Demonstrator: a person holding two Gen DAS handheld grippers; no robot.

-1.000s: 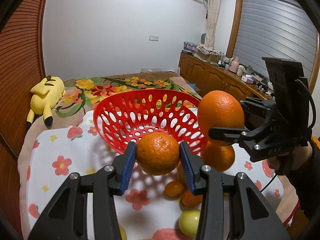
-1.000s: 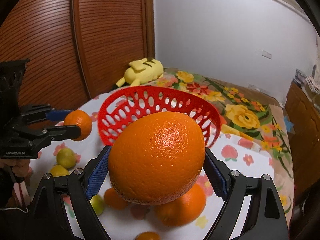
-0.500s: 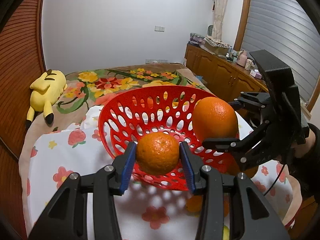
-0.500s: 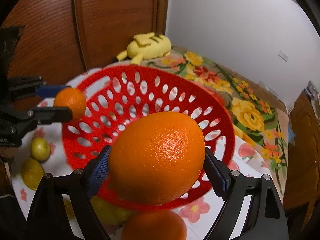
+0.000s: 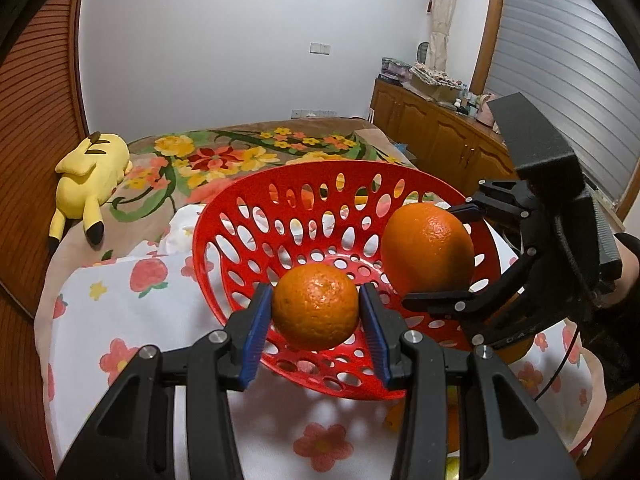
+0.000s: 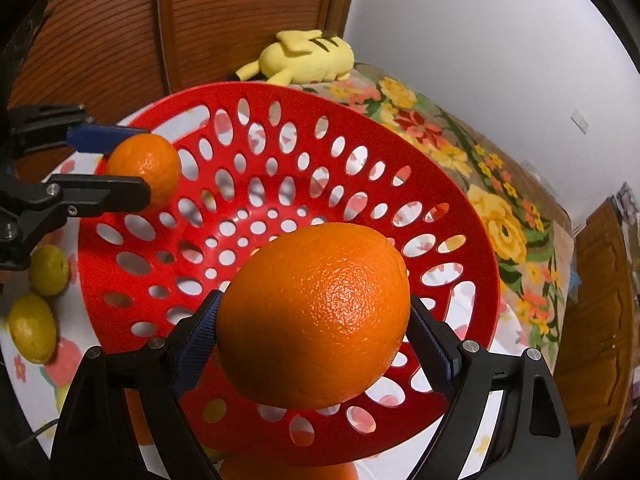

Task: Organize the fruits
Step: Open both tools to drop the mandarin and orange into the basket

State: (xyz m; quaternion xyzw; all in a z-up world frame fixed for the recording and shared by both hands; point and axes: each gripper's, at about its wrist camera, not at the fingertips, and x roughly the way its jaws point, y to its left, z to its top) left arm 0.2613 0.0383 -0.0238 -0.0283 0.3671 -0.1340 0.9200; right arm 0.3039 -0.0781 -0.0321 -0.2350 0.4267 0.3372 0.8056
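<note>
Your left gripper (image 5: 316, 322) is squeezed narrow on the small orange (image 5: 315, 307), a blue pad on each side of its middle. It hangs just over the near rim of the red basket (image 5: 440, 185), not inside yet.

Your right gripper (image 6: 314, 334) is held wide, because it is clamped on the big orange (image 6: 316, 322). That one hangs over the right side of the red basket, above the holes.

The big orange looks heavy, firm and round, so it could roll when it drops. Its bumpy skin helps the pads hold on. Keep the pads on the fattest part, like now. The small orange looks lighter and a bit softer, so do not squash it. The red basket is thin plastic and looks light, and it may tip or slide if fruit lands hard on its edge. I think you should let go low down, near the bottom.

Now count: two oranges held, one in each gripper. No fruit lies in the red basket. Two yellow-green lemons (image 6: 50, 270) sit on the cloth left of the red basket. Bits of more orange fruit peek out below it, too hidden to count. Far behind the red basket lies one yellow plush toy (image 6: 308, 60)
</note>
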